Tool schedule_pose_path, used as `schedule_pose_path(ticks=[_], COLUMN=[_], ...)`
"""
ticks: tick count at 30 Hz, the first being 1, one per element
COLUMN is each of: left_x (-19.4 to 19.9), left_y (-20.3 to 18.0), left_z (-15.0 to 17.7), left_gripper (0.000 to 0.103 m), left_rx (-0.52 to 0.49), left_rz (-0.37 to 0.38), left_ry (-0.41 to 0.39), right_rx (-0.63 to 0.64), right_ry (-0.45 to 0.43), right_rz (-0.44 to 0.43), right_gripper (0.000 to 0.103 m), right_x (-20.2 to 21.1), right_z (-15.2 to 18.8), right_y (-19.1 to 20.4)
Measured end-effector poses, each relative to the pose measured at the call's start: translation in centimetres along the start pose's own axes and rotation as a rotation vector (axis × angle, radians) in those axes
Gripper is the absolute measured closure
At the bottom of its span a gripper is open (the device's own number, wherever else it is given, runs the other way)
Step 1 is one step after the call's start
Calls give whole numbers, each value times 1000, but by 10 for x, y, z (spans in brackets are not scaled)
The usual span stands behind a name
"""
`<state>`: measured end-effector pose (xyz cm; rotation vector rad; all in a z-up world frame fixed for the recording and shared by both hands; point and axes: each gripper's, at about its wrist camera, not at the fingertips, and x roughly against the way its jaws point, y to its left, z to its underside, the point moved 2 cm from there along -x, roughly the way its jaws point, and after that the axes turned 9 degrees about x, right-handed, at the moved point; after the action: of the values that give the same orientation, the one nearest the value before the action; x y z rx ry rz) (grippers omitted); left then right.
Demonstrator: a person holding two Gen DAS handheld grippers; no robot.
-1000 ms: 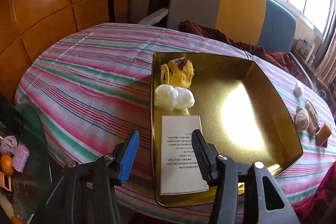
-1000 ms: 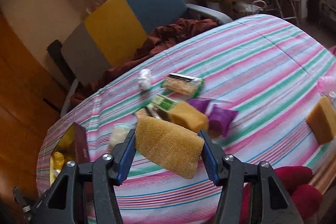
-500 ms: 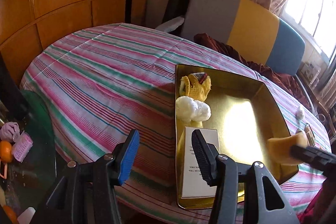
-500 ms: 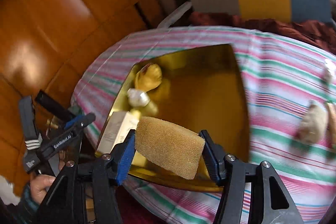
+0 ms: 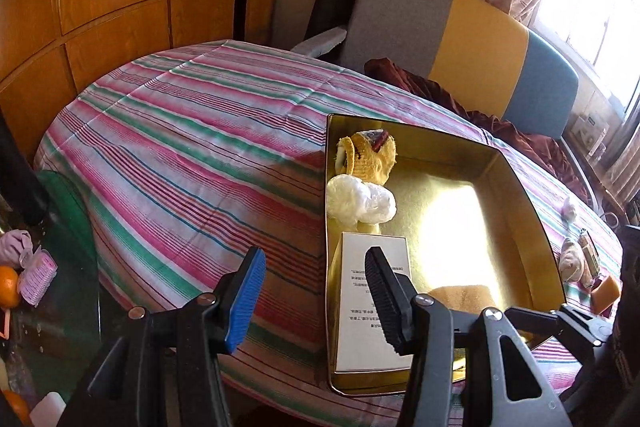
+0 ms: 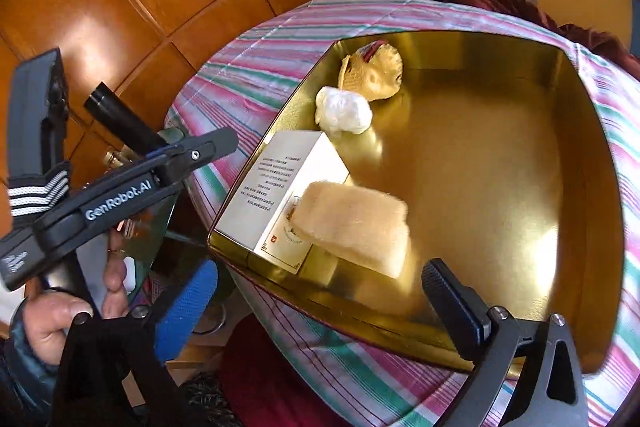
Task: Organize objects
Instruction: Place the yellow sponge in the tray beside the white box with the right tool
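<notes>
A: Right wrist view: the sponge (image 6: 356, 227) is seen just ahead of the right hand-held gripper (image 6: 320, 301), a little above the line between the two pads. The jaws are opening and are spread wide; the sponge is no longer pressed by them. It is blurred (perhaps it is dropping), so it cannot be said whether it already rests on the floor of the gold tray (image 6: 500, 163).

B: And its long axis?

A: It is laid roughly across the view, running from upper left down to lower right, almost parallel to the line between the pads. Its left end overlaps the white box (image 6: 280, 199) in the picture; whether they touch cannot be told.

B: What is shown from the left side?

A: In the left wrist view the left hand-held gripper (image 5: 314, 301) is held half open above the near left edge of the tray, and nothing is grasped between its pads. The box lies just ahead of it, with the white plastic bundle (image 5: 360, 203) and the yellow knitted item (image 5: 368, 157) beyond, along the left wall.

B: Which hand is nearer to the remaining things?

A: The small items (image 5: 576, 259) on the striped surface (image 5: 180, 147) are seen past the right side of the tray, so the right hand is judged nearer.
</notes>
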<state>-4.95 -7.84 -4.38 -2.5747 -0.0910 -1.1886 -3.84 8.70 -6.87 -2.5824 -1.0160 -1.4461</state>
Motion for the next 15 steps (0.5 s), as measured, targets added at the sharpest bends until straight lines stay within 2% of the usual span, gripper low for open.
schedule_pose_path(ticks=[3,7,15], left_x=[2,4,11], left_y=[-6,-16,-40], left_z=[2,10,23], left_gripper=[51,51,51], left_rx=[-22,-52,-133], left_rz=[6,19,52], left_ry=[-5,1,3], right_rx=[-3,-11,-107], right_ry=[-42,-90,-152], right_rz=[31,118,263], right_gripper=[0,0,0], right_x=[14,40,87], right_z=[1,4,15], right_y=[-2,-11,-59])
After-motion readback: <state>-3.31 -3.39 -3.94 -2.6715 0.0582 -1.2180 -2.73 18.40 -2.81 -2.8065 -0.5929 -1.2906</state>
